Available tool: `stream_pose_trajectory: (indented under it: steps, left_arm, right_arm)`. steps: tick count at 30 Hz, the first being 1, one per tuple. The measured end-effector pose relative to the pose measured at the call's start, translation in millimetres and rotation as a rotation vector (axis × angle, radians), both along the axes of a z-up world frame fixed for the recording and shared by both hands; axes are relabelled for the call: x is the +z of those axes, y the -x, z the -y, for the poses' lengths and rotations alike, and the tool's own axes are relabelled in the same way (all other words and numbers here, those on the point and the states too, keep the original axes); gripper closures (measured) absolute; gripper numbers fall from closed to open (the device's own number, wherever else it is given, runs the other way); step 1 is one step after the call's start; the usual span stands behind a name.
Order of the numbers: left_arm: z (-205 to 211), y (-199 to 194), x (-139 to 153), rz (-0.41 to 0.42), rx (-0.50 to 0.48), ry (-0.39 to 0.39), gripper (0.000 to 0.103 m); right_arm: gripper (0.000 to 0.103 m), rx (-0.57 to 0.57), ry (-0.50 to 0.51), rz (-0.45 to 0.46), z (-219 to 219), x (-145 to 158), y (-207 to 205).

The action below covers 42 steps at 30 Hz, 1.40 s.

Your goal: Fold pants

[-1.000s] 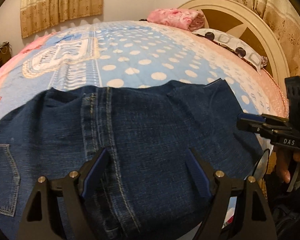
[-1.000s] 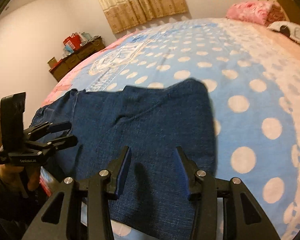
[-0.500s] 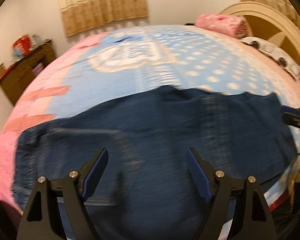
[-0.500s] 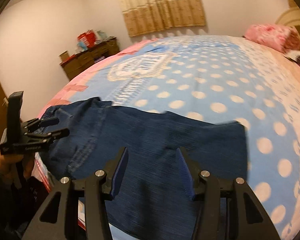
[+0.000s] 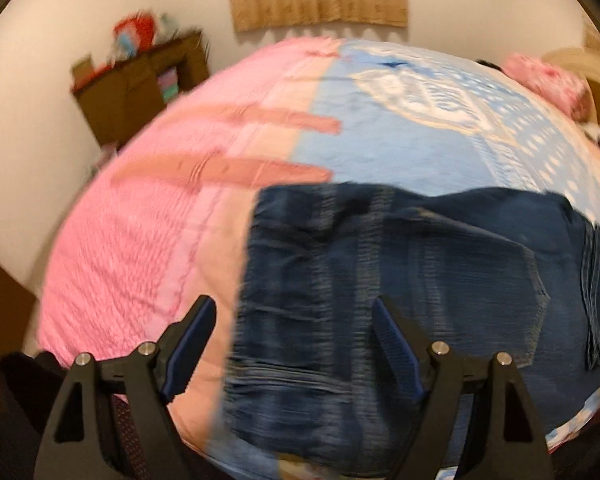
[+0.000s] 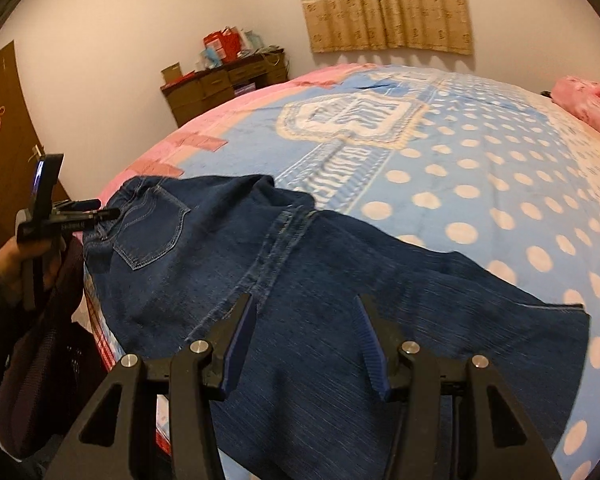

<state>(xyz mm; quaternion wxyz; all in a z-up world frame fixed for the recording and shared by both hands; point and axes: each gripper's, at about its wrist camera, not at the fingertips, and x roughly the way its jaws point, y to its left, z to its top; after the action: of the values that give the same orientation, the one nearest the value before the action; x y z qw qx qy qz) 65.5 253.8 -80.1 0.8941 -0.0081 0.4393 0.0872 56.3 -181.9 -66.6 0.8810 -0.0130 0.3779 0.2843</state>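
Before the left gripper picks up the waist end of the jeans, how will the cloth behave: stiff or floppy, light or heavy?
Probably floppy: the jeans lie flat on the bedspread with soft wrinkles and droop over its near edge. Likely rather heavy, since the denim looks thick, with doubled seams and a stitched back pocket. The left gripper may drag them along.

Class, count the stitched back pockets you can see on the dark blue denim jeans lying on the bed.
1. A stitched back pocket shows on the dark blue denim jeans near the waist end, close to the left gripper. A second may be hidden by the fold.
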Motion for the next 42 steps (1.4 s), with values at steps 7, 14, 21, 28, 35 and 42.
stream_pose_trajectory:
  steps: [7, 14, 21, 28, 35, 42]
  left_arm:
    - [-42.1, -21.5, -28.6, -0.063, 0.048, 0.306, 0.021]
    - [-36.8, -38.0, -33.6, -0.062, -0.003, 0.341, 0.018]
    - [-9.6, -44.4, -22.4, -0.048, -0.08, 0.23, 0.037]
    - [-21.0, -60.5, -33.4, -0.042, -0.08, 0.285, 0.031]
    - [-4.0, -41.3, -6.7, 0.019, -0.111, 0.202, 0.077]
    - [10.5, -13.2, 18.0, 0.103, -0.136, 0.207, 0.083]
  right_arm:
    - [0.051, 0.043, 0.017, -0.017, -20.4, -6.5, -7.8]
    - [0.051, 0.054, 0.02, -0.028, -24.2, -14.2, -13.3]
    - [0.051, 0.048, 0.003, -0.039, -22.3, -19.3, -18.1]
    - [0.051, 0.037, -0.013, -0.051, -19.1, -24.4, -23.4]
    - [0.051, 0.033, -0.028, -0.053, -15.6, -24.0, -21.4]
    - [0.051, 0.013, -0.061, -0.061, -5.8, -22.7, -22.0]
